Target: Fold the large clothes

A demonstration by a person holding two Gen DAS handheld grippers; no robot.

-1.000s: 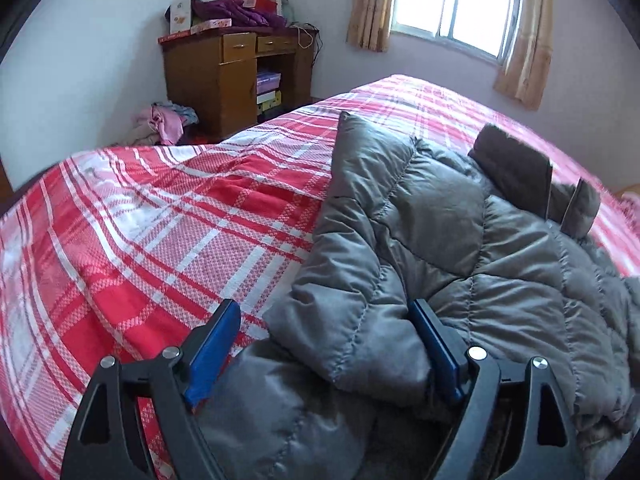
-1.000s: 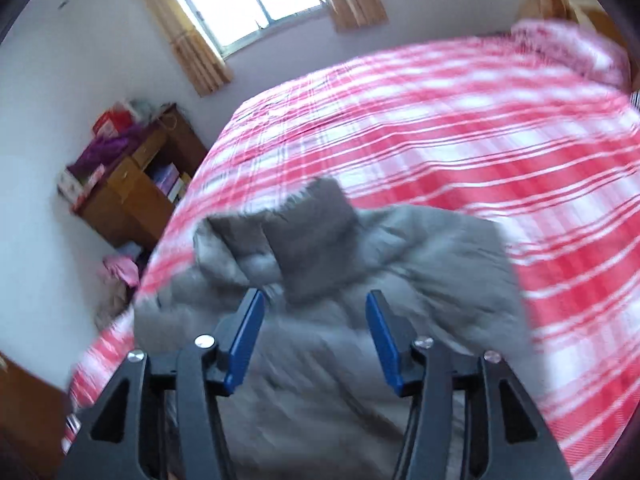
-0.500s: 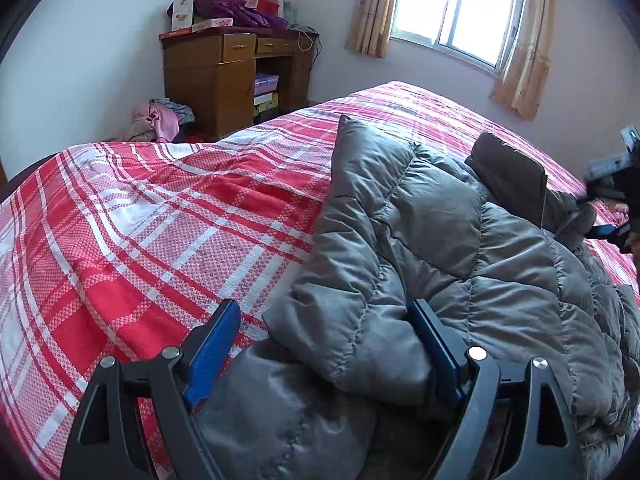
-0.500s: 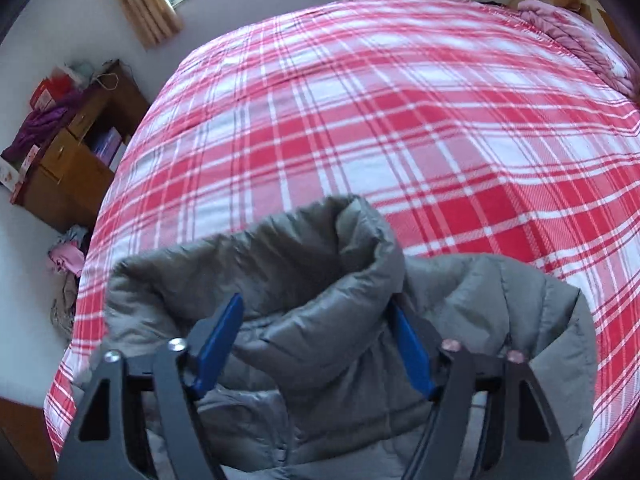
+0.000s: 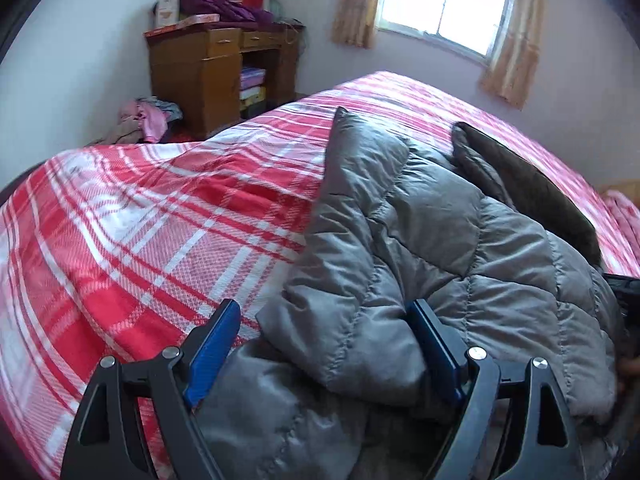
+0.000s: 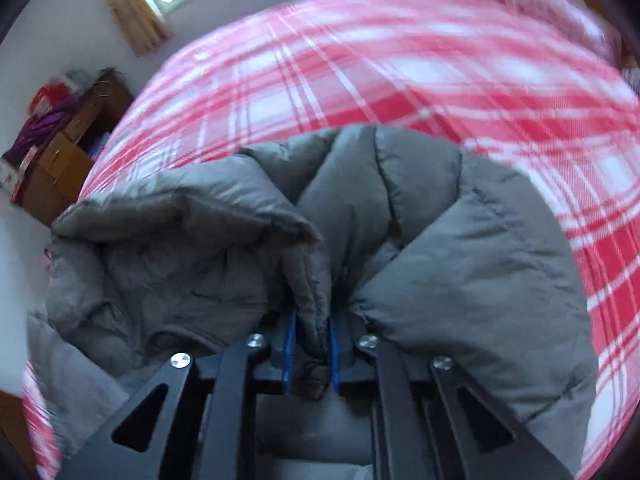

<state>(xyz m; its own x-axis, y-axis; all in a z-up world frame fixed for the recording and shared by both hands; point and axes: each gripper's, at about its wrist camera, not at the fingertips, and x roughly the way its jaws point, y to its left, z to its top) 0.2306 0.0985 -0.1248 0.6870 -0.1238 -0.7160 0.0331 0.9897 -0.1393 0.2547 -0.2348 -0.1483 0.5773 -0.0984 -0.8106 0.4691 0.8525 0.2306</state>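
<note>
A grey quilted puffer jacket [image 5: 420,240] lies on the red and white plaid bed [image 5: 140,220], its dark collar [image 5: 528,188] toward the far right. My left gripper [image 5: 320,340] is open, its blue pads either side of a folded bulge of the jacket near the hem. In the right wrist view the jacket [image 6: 460,260] is bunched up, and my right gripper [image 6: 311,348] is shut on a pinched ridge of its fabric. The right gripper's edge [image 5: 624,292] shows at the far right of the left wrist view.
A wooden cabinet [image 5: 216,64] with clutter on top stands against the far wall, with a pile of clothes [image 5: 144,120] on the floor beside it. A curtained window [image 5: 444,4] is behind the bed. Pink bedding [image 6: 548,4] lies at the bed's far end.
My right gripper came down over the jacket's collar area and shut on a ridge of fabric, bunching it. My left gripper stayed open around the jacket and shifted little.
</note>
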